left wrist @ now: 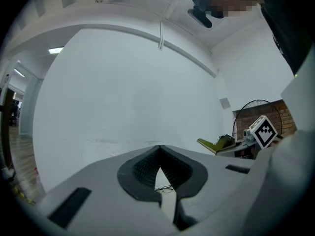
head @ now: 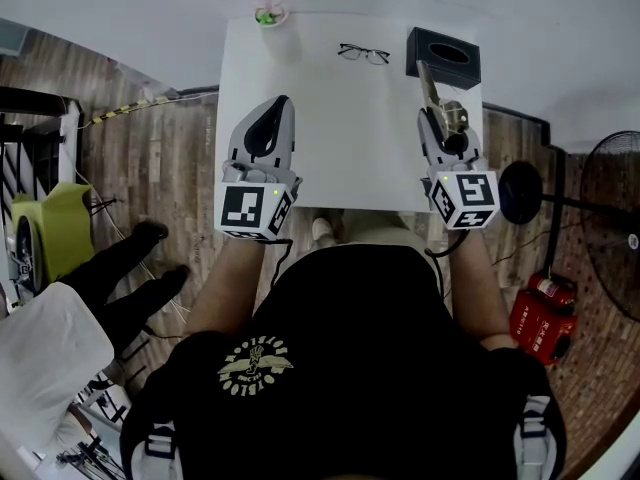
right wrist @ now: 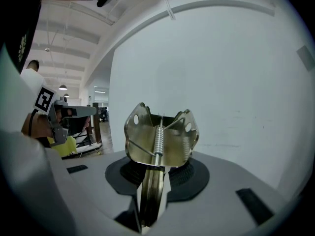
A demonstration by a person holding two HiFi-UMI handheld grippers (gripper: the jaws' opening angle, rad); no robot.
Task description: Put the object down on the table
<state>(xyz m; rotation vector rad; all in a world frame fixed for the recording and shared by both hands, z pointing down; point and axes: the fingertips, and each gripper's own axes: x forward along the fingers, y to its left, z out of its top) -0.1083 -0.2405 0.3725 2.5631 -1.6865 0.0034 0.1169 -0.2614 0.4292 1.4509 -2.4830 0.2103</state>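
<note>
My right gripper point(head: 445, 120) is shut on a brass-coloured metal spring clamp point(head: 432, 86) and holds it above the right side of the white table point(head: 340, 148). The clamp's long end points toward the far edge. In the right gripper view the clamp point(right wrist: 160, 136) stands upright between the pads point(right wrist: 183, 173), its coil spring facing the camera. My left gripper point(head: 278, 108) hovers over the table's left part, shut with nothing in it. In the left gripper view its jaws point(left wrist: 160, 154) meet at the tip.
A pair of glasses point(head: 363, 53) lies near the far edge, also seen as glasses point(left wrist: 164, 189) through the left jaws. A black open-topped box point(head: 443, 58) stands at the far right corner. A small green item point(head: 270, 14) sits far left. A fan point(head: 610, 218) stands to the right.
</note>
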